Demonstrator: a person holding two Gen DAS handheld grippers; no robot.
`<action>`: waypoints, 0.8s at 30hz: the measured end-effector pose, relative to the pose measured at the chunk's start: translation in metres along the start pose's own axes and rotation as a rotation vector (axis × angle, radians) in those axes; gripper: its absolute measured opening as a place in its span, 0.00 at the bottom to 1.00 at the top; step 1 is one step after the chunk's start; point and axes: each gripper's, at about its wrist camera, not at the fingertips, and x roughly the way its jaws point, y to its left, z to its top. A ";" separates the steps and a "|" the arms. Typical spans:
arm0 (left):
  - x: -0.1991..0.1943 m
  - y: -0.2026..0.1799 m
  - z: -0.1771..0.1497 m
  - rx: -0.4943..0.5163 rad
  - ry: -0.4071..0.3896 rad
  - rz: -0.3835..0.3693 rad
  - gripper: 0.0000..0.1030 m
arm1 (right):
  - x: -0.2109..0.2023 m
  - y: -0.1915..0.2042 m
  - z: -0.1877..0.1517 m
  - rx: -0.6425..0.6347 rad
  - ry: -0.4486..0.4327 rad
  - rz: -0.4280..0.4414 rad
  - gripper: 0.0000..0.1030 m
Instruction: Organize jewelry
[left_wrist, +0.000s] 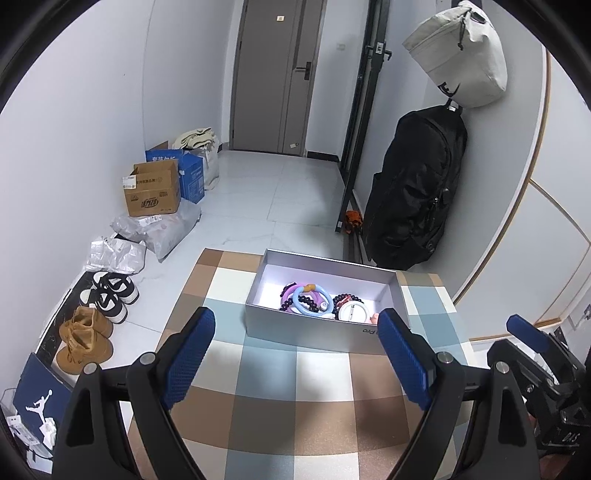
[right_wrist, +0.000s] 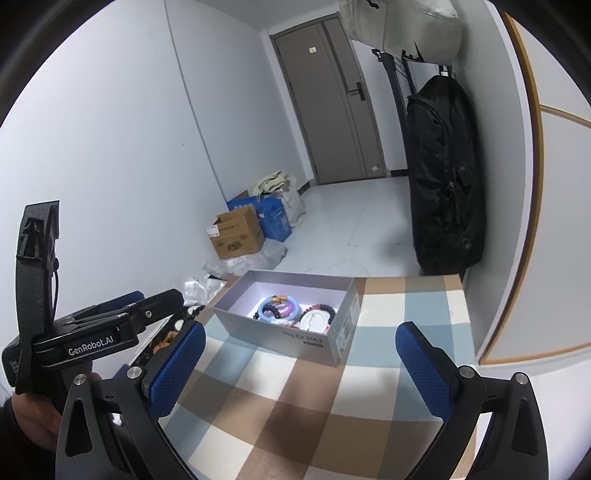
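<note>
- Nearest the lens, left view: left tongs spread wide, nothing between the blue pads, hanging over the checked cloth of the table. Well short of the box.
- Right view: right tongs likewise wide and empty, over the same cloth, aimed at the box's near corner.
- Mid-table: open grey box, shallow, thin card walls. Judged light; likely to slide on the cloth if nudged, so one pair of tongs may need to steady a wall.
- Inside the box, right half: jewelry heaped together.
  - Blue ring, on top. Looks rigid and smooth; judged slippery. Best taken across the band, at a free arc clear of the beads.
  - Purple ring, partly under the blue one. Same handling expected.
  - Dark bead bracelets, probably strung on elastic: floppy, will drape and stretch. Pinch a few beads, lift slowly.
  - White round piece, flat, kind unclear; possibly fragile, light grip.
- Risk noted: pieces overlap, so lifting one may drag a neighbour.
- Far: floor, door; not relevant.
</note>
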 end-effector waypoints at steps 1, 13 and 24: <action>0.000 0.001 0.000 -0.006 0.002 0.000 0.84 | 0.000 0.000 0.000 0.000 0.003 0.001 1.00; 0.001 0.001 -0.001 -0.004 0.003 -0.007 0.84 | -0.002 -0.004 0.000 0.008 0.002 -0.011 1.00; -0.002 -0.003 -0.001 0.010 0.002 -0.020 0.84 | -0.002 -0.001 0.000 -0.002 -0.002 -0.016 1.00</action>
